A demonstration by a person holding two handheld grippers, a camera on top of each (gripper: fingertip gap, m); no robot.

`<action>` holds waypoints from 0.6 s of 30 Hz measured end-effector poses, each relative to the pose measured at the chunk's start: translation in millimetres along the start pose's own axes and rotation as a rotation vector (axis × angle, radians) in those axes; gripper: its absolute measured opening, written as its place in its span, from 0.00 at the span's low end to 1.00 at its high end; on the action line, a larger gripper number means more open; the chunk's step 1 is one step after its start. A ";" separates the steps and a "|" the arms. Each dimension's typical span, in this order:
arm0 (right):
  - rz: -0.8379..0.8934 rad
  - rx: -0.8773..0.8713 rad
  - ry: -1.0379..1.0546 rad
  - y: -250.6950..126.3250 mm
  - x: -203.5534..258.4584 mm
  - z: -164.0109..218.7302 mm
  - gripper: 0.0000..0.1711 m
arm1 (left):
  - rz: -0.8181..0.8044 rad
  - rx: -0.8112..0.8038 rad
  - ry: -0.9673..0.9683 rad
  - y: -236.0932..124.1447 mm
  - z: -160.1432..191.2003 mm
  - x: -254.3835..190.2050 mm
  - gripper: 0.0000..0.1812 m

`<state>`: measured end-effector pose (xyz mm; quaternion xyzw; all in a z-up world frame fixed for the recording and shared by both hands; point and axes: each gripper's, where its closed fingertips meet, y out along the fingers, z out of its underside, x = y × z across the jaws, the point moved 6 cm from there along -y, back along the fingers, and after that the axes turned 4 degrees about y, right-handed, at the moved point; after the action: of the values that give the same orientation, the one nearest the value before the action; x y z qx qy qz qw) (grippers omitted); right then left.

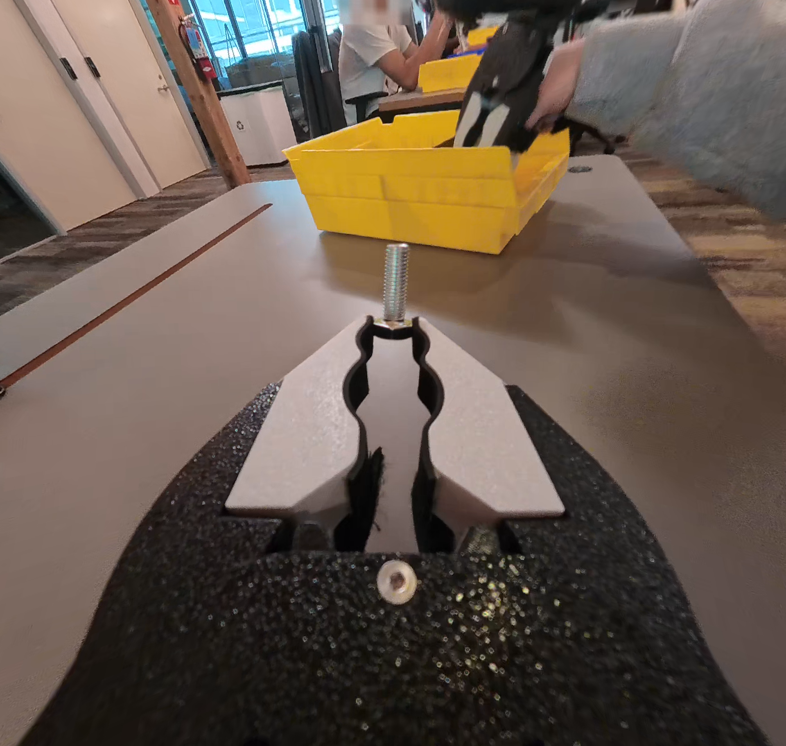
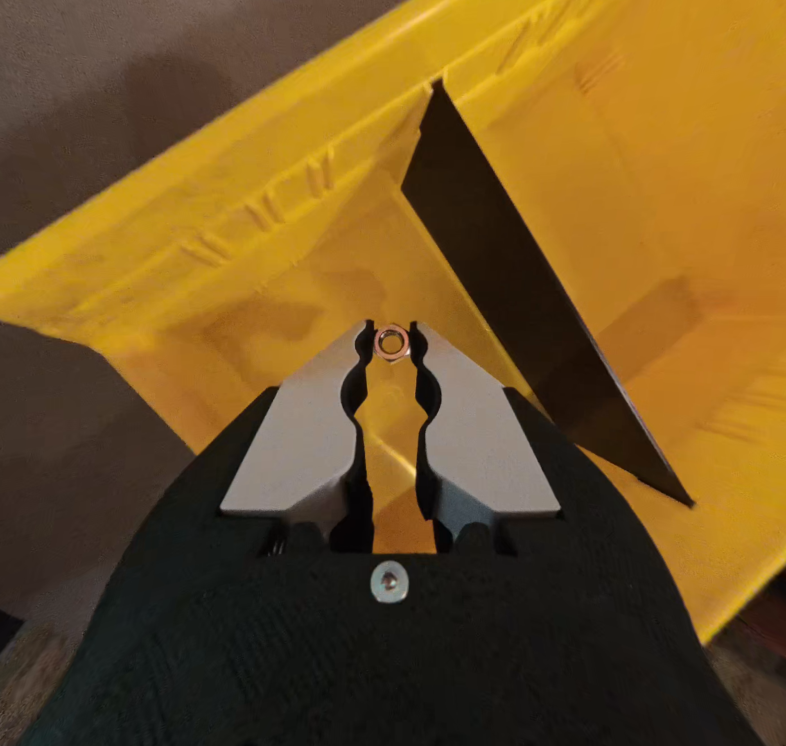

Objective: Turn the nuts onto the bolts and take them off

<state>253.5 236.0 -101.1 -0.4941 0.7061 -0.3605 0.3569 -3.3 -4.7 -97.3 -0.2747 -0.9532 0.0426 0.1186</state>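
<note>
Broadly, a grey table (image 1: 170,364) carries a yellow bin (image 1: 408,198) with a black divider (image 2: 510,279); over it the right gripper (image 2: 390,330) pinches a nut (image 2: 391,345), while the left gripper (image 1: 393,325) clamps an upright bolt (image 1: 396,283) by its head, near the bin.

Bin wall (image 1: 404,164) hides blurred right tongs' (image 1: 482,132) tips, seemingly.
</note>
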 end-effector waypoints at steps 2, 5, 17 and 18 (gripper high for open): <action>-0.037 0.043 -0.014 12.7 0.2 3.6 0.09 | 0.005 -0.029 -0.028 -2.5 -2.7 0.8 0.08; -0.073 0.069 0.044 18.7 -0.1 4.8 0.23 | 0.010 -0.075 -0.057 -6.9 -6.7 1.9 0.08; -0.420 -0.814 -0.250 -68.7 227.7 -135.3 0.15 | 0.217 -0.292 -0.078 -10.5 -32.0 -27.0 0.08; -0.469 -0.776 -0.250 -62.1 233.2 -135.6 0.15 | 0.235 -0.294 -0.074 -10.4 -32.3 -29.0 0.08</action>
<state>104.3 18.9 -16.2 -0.7768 0.6096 -0.0785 0.1373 23.2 -28.5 -70.4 -0.3968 -0.9142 -0.0734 0.0365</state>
